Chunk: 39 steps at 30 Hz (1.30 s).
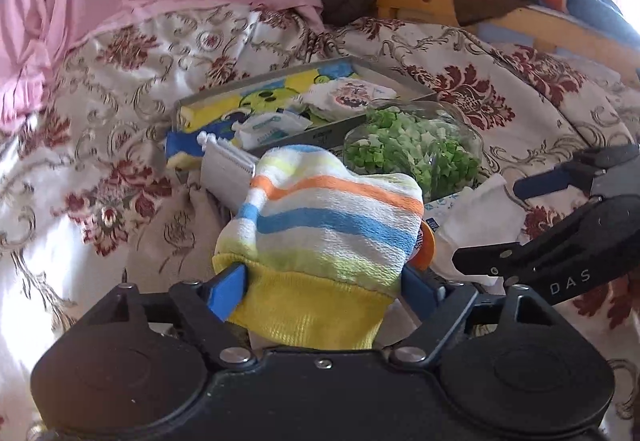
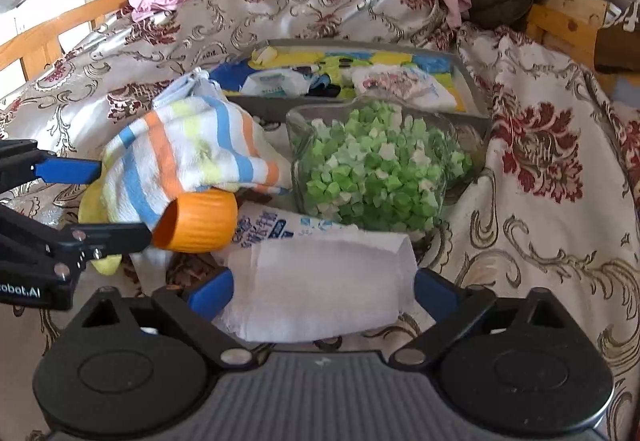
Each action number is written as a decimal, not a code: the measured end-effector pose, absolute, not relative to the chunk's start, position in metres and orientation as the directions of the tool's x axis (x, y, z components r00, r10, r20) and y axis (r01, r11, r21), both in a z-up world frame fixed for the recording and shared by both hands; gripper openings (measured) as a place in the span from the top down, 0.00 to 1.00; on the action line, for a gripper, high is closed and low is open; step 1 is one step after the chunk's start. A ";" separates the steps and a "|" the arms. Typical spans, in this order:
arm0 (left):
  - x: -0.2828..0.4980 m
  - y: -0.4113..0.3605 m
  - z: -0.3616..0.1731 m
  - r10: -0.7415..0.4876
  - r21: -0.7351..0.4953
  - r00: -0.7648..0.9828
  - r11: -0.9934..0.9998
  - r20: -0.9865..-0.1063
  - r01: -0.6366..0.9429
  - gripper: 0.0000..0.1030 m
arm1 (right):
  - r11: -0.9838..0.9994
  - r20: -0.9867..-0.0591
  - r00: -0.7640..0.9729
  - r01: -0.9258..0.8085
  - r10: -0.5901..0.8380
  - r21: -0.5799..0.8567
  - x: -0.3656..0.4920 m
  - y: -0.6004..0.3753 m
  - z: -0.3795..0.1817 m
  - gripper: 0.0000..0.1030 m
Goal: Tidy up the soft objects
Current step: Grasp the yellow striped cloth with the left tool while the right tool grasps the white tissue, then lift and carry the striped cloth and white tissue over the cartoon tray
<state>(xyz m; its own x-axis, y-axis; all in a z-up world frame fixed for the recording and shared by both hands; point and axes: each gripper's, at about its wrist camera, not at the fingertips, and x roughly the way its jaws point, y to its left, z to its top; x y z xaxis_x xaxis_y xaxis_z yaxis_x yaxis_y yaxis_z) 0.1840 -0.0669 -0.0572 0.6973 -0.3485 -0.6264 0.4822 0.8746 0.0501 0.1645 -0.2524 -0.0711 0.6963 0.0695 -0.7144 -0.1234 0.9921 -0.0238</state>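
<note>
- Our left gripper [image 1: 320, 281] straddles the yellow cuff of the striped sock [image 1: 328, 217] at lower centre of the left wrist view. Its blue pads sit at both sides of the cuff, but we cannot tell whether they press it yet.
- Our right gripper [image 2: 320, 291] brackets the white folded cloth [image 2: 328, 285] low in the right wrist view, jaws wide, pads at its edges with no firm pinch evident.
- We judge the step to be closing on both soft pieces, so we squeeze until the fabric bunches before lifting.
- We keep clear of the orange cap [image 2: 196, 221] and the glass jar of green paper stars [image 2: 372, 165] just behind.
- The grey tray [image 2: 474, 89], upper centre, looks the likely destination.
</note>
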 end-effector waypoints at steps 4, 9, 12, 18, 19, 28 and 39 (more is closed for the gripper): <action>0.180 -0.068 -0.058 -0.347 0.062 0.706 0.873 -0.618 0.483 0.30 | 0.992 -0.734 0.677 -0.125 0.064 -0.029 0.166 -0.252 -0.075 0.16; 0.175 -0.071 -0.056 -0.348 0.067 0.707 0.871 -0.615 0.487 0.47 | 0.992 -0.741 0.669 -0.117 0.047 -0.042 0.166 -0.252 -0.077 0.24; 0.173 -0.068 -0.052 -0.365 0.035 0.712 0.877 -0.600 0.480 0.58 | 0.993 -0.754 0.657 -0.093 0.010 -0.068 0.167 -0.253 -0.077 0.42; 0.174 -0.060 -0.049 -0.382 -0.039 0.708 0.893 -0.594 0.449 0.77 | 0.997 -0.766 0.643 -0.065 0.011 -0.040 0.163 -0.257 -0.072 0.64; 0.174 -0.059 -0.048 -0.386 -0.058 0.704 0.895 -0.596 0.442 0.79 | 0.998 -0.766 0.643 -0.058 0.010 -0.036 0.162 -0.259 -0.070 0.70; 0.160 -0.028 -0.032 -0.414 -0.273 0.687 0.910 -0.597 0.311 0.86 | 0.998 -0.730 0.681 0.000 0.049 0.067 0.146 -0.276 -0.050 0.86; 0.131 0.003 -0.009 -0.269 -0.353 0.818 0.931 -0.508 0.087 0.89 | 0.988 -0.611 0.777 -0.108 0.155 0.114 0.139 -0.268 -0.033 0.86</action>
